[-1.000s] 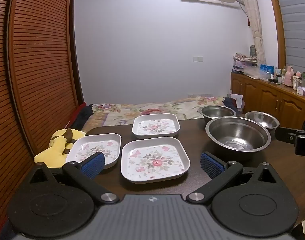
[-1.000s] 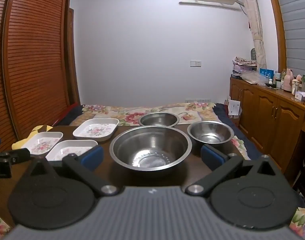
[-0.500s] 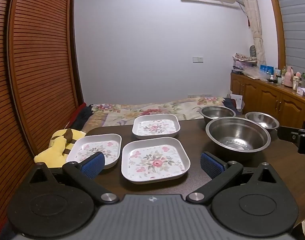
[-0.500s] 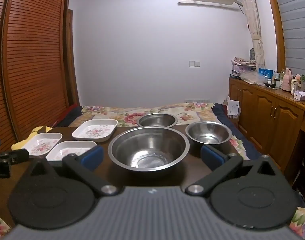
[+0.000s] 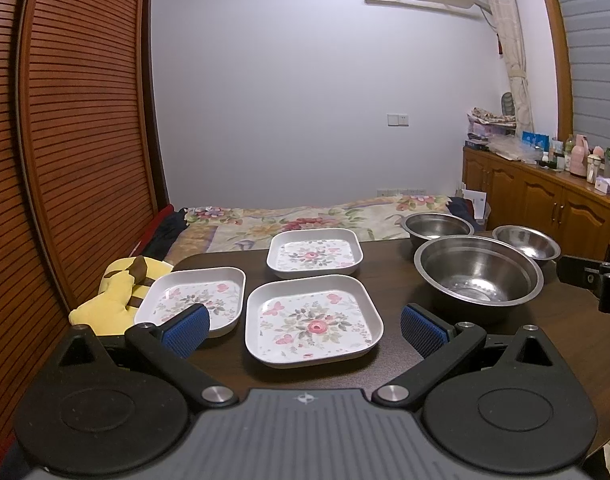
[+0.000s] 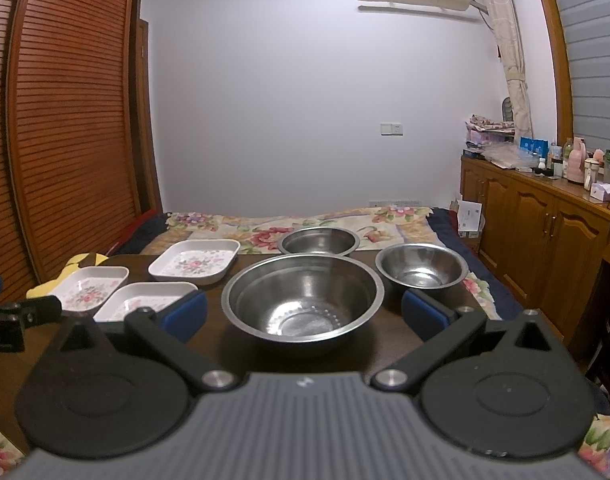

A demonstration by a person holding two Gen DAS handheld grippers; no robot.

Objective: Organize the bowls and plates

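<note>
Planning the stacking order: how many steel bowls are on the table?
3: the large bowl nearest, a small bowl to its right, and another small bowl behind it. None looks hidden.

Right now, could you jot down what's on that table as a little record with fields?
surface: dark wooden table
plates: three square floral plates, nearest plate, left plate, far plate, all apart
bowls: three steel bowls, large bowl, far bowl, right bowl, none nested
left gripper: open, holding nothing
right gripper: open, holding nothing
beside table: yellow plush toy
</note>
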